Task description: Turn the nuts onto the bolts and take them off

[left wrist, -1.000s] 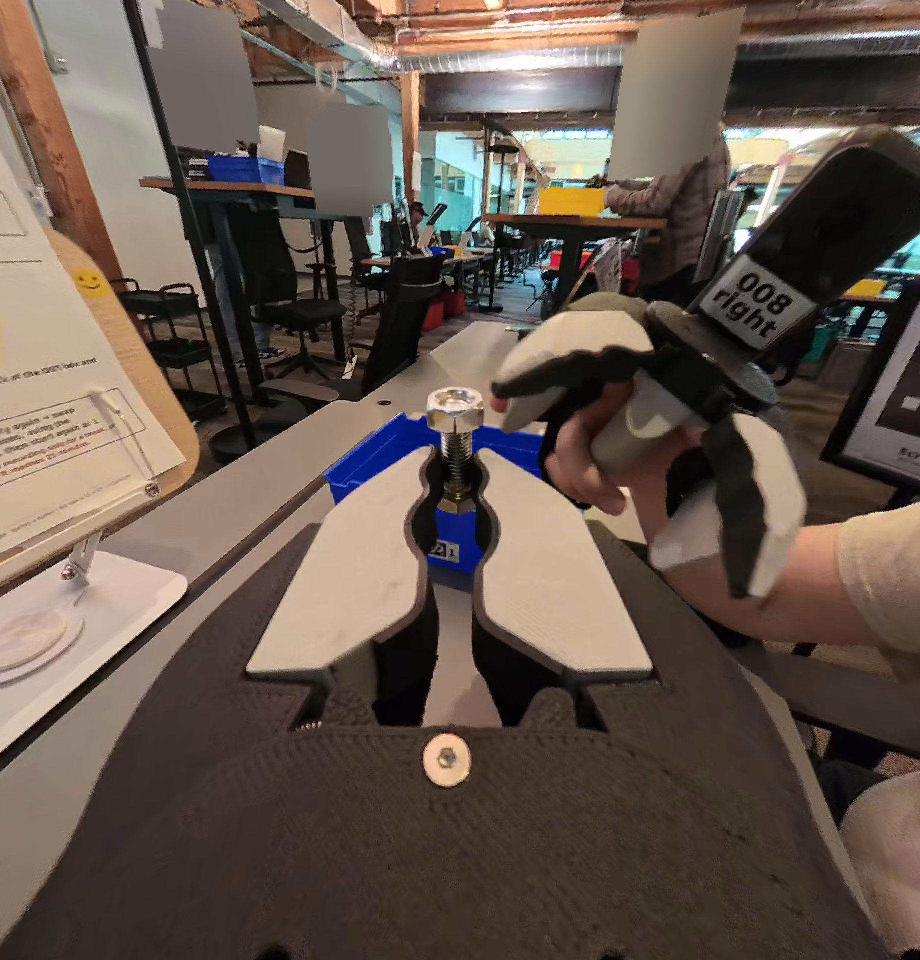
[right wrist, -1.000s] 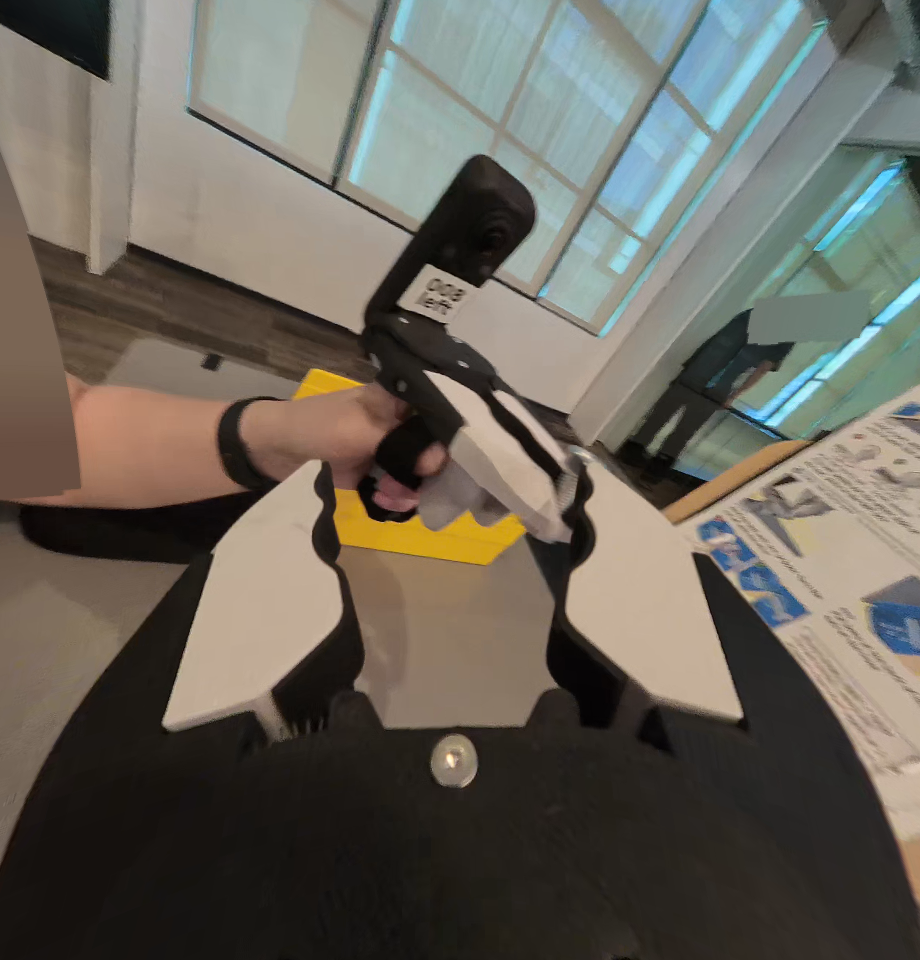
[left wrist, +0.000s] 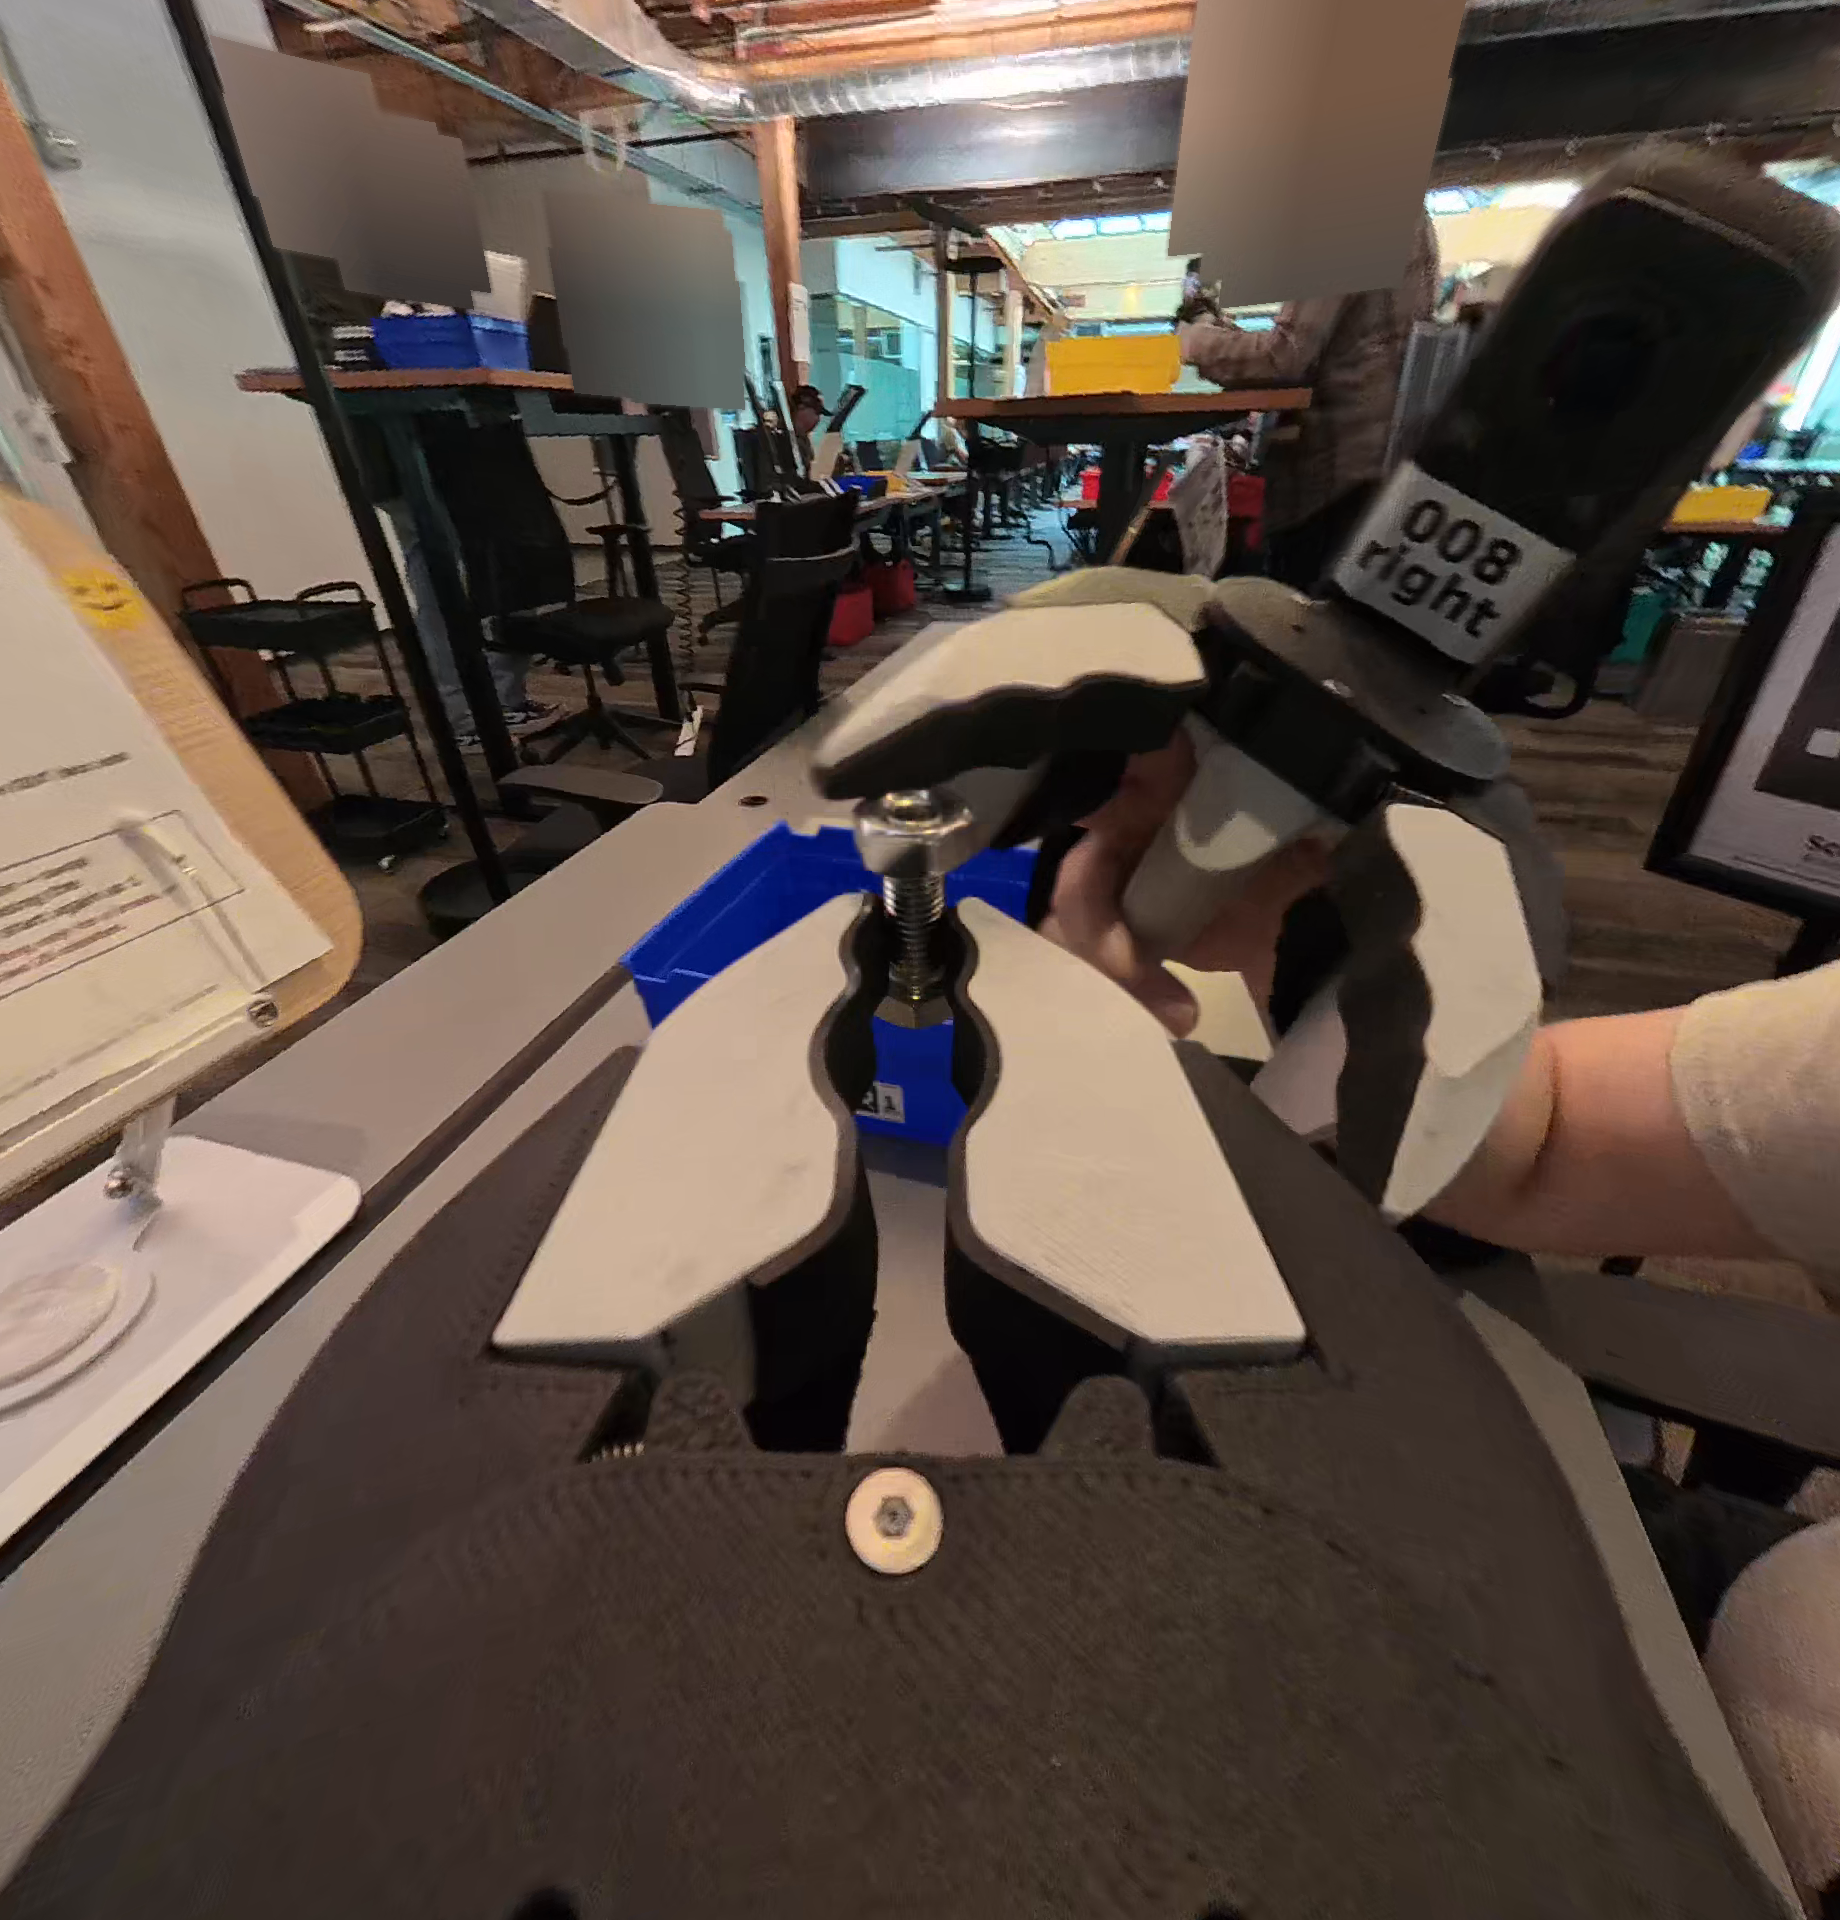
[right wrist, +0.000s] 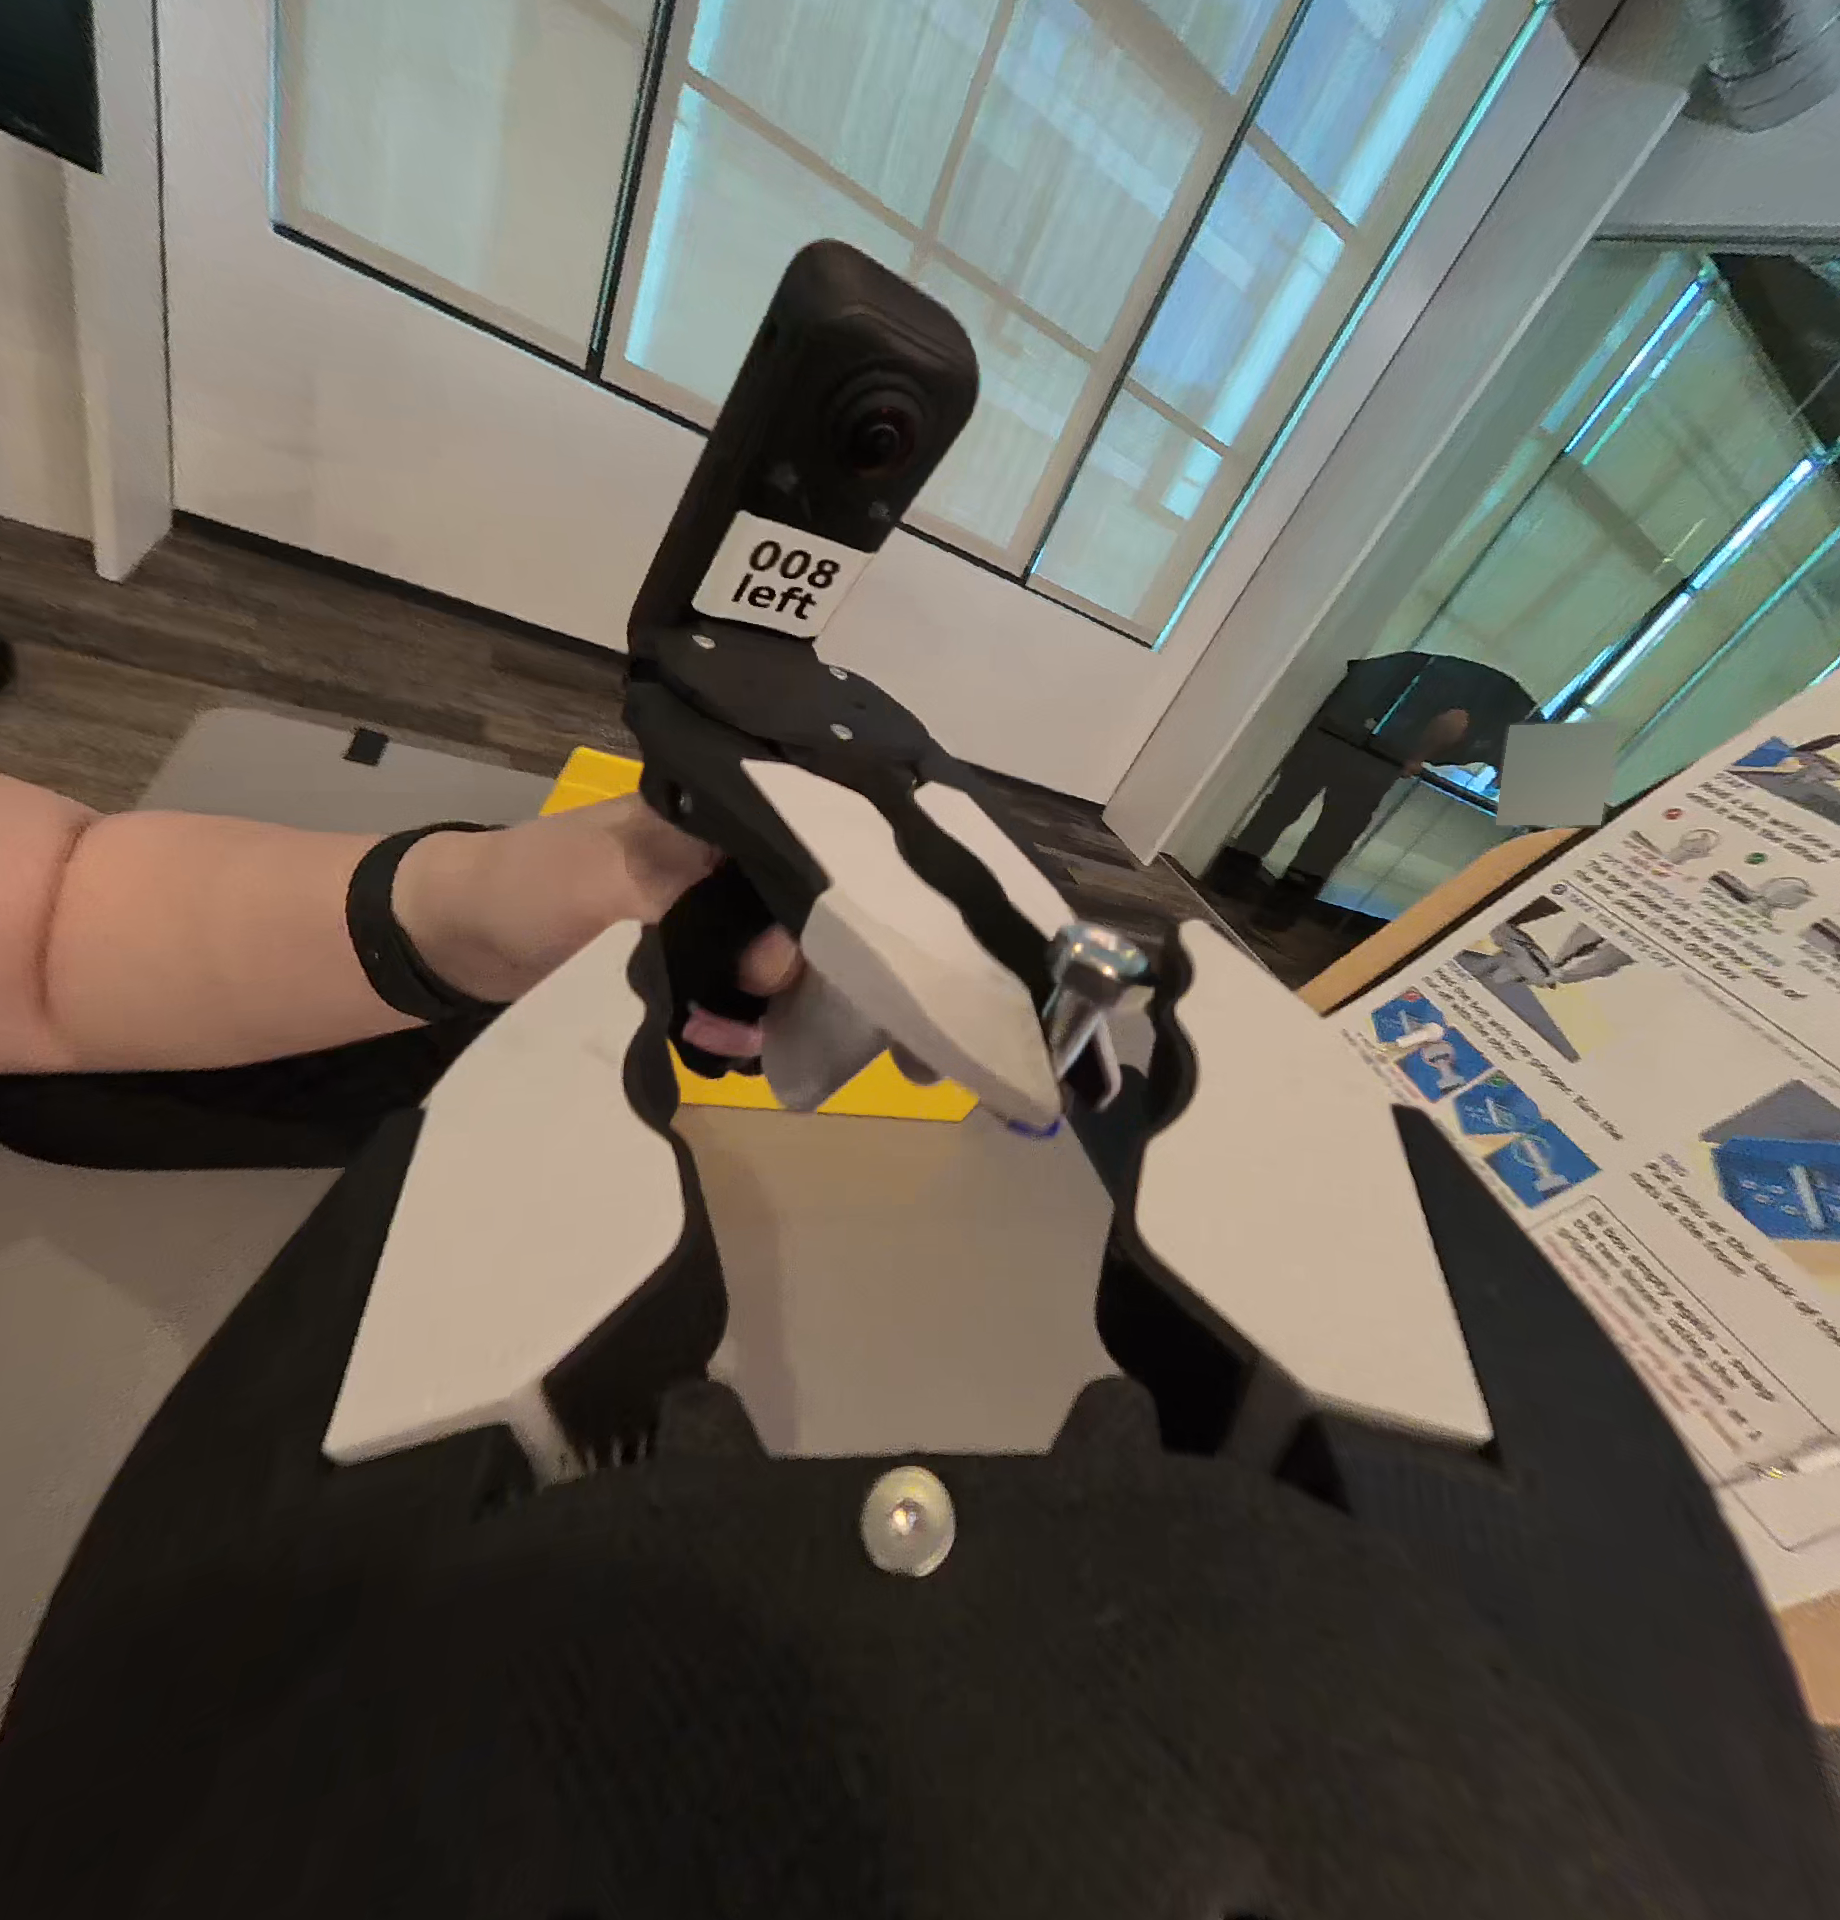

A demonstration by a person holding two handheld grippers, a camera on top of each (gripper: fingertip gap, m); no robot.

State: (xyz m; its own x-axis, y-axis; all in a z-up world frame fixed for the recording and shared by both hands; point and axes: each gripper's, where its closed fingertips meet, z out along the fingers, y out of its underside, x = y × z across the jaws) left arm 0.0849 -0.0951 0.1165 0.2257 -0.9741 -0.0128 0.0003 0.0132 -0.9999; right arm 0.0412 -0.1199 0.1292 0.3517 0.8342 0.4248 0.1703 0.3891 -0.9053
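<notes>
one bolt (left wrist: 913, 914), perhaps two nuts on it; two grippers; one blue bin (left wrist: 781, 935); one yellow bin (right wrist: 900, 1093).

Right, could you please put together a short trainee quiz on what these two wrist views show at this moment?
1. What does the left hand-held gripper hold? A: a screwdriver. B: a threaded bolt. C: a roll of tape.
2. True or false: the right hand-held gripper is shut on the nut at the top of the bolt.
3. In the left wrist view, what colour is the bin on the table behind the bolt?

Key
1. B; the bolt stands upright between its fingers.
2. False; its jaws stand wide apart.
3. Blue.
</notes>
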